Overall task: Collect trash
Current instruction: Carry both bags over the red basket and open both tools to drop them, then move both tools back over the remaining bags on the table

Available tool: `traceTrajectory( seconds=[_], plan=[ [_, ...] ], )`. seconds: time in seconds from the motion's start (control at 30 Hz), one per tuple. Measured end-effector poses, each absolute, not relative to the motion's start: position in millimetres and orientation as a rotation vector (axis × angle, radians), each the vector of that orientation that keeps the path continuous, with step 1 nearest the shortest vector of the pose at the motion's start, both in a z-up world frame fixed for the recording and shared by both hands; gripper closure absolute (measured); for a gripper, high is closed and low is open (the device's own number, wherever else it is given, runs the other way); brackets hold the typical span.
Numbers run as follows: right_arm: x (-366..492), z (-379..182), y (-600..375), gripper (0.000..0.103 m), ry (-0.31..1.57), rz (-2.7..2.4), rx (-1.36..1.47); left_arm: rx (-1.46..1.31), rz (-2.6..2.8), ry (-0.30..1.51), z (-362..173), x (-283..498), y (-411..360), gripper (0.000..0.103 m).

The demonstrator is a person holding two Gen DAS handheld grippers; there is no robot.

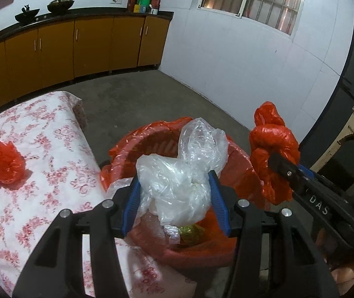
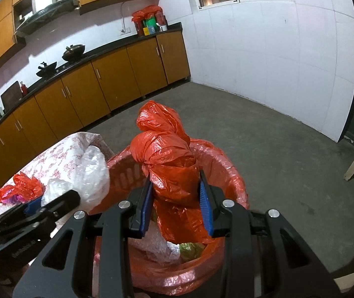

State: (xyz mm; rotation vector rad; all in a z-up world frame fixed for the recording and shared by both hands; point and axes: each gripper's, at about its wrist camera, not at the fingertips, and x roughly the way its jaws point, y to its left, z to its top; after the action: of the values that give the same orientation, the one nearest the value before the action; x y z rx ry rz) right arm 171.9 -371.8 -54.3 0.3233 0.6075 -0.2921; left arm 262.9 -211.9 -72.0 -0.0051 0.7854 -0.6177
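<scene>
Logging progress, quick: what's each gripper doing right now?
Left gripper: closed on a crumpled clear plastic bag, over the red bin.
Right gripper: closed on a bunched red plastic bag, over the same bin.

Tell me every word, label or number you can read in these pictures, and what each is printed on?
"DAS": white letters on the black body of the right gripper, seen from the left wrist.
Pale lettering on the left gripper, seen from the right wrist: too blurred to read.
Labels on the boxes on the counter: too small to read.
</scene>
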Motion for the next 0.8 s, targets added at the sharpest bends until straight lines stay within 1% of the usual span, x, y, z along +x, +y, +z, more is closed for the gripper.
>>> traceTrajectory(
  seconds=[0.37, 0.47, 0.6, 0.67, 0.73, 0.8],
  plan=[
    [169.5, -56.2, -384.7, 0.068, 0.605, -0.284, 0.364, -0.011, -0.625, 0.82, -84.2, 272.7, -222.5, 0.05],
    [171.4, -55.8, -388.9, 0.067, 0.604, -0.275, 0.387, -0.015, -0.619, 0.828, -86.4, 275.2, -224.2, 0.049],
    [170.8, -57.3, -394.6, 0.061, 0.603, -0.262, 0.419, -0.036, -0.609, 0.849, -91.7, 281.9, -222.3, 0.045],
    [169.4, -57.7, -395.6, 0.051, 0.599, -0.261, 0.426, -0.046, -0.608, 0.859, -94.4, 283.8, -220.7, 0.042],
    [167.6, -57.9, -396.2, 0.049, 0.595, -0.264, 0.43, -0.053, -0.611, 0.869, -97.0, 285.2, -219.2, 0.041],
    [166.0, -58.8, -396.6, 0.048, 0.594, -0.269, 0.432, -0.053, -0.611, 0.872, -98.7, 285.9, -218.1, 0.039]
  ],
)
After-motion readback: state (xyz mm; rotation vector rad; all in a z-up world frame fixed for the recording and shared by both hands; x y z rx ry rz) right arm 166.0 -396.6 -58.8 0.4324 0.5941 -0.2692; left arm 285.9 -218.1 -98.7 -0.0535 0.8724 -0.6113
